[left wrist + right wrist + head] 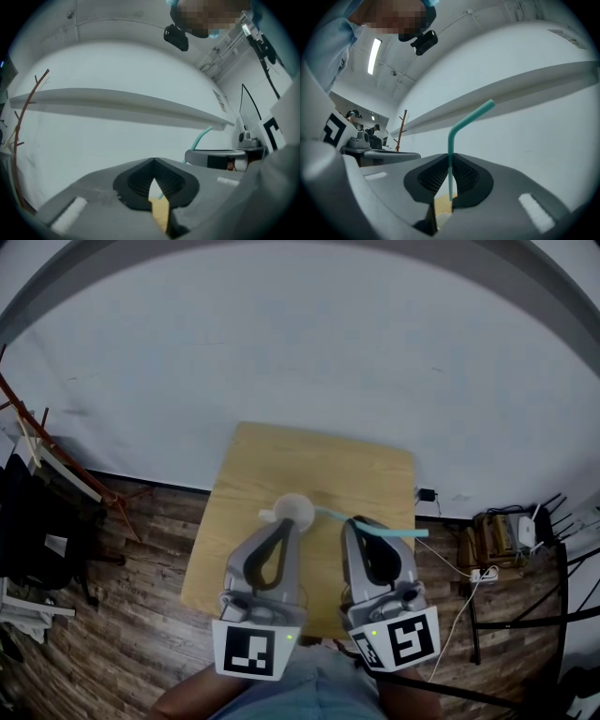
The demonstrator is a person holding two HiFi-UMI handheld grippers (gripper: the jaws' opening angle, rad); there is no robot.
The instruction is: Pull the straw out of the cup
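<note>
The teal straw point(450, 145) stands pinched between the ribbed pads of the right claw point(356, 521), which is drawn narrow on it partway along the shaft. The bent mouth end angles up and away past the claw's tips, and the long straight part runs back toward the cup point(293, 508). Seen from overhead, the straw's lower end lies right at the cup's right-hand rim. I cannot tell whether the tip has cleared the lip or sits just inside.

The cup is a small white one near the middle of the pale wooden surface point(272, 456), upright as far as I can see. Its inside looks plain white, and apart from the straw's end I can make out nothing in it, though it shows very small. The left claw point(153, 161) has its tips closed together and lies against the cup's near side. Whether it nips the rim or only braces the cup, I cannot say.

To finish the pull well, I'd judge the right claw should draw along the straw's own line, up and away from the cup. Pulling sideways could lever the tip against the lip and topple so light a cup. The grip wants to be firm enough not to slip, yet not so hard that it crushes the thin tube. The left claw should steady the cup until the tip is plainly free. Around the surface lies dark plank floor point(141, 549).
</note>
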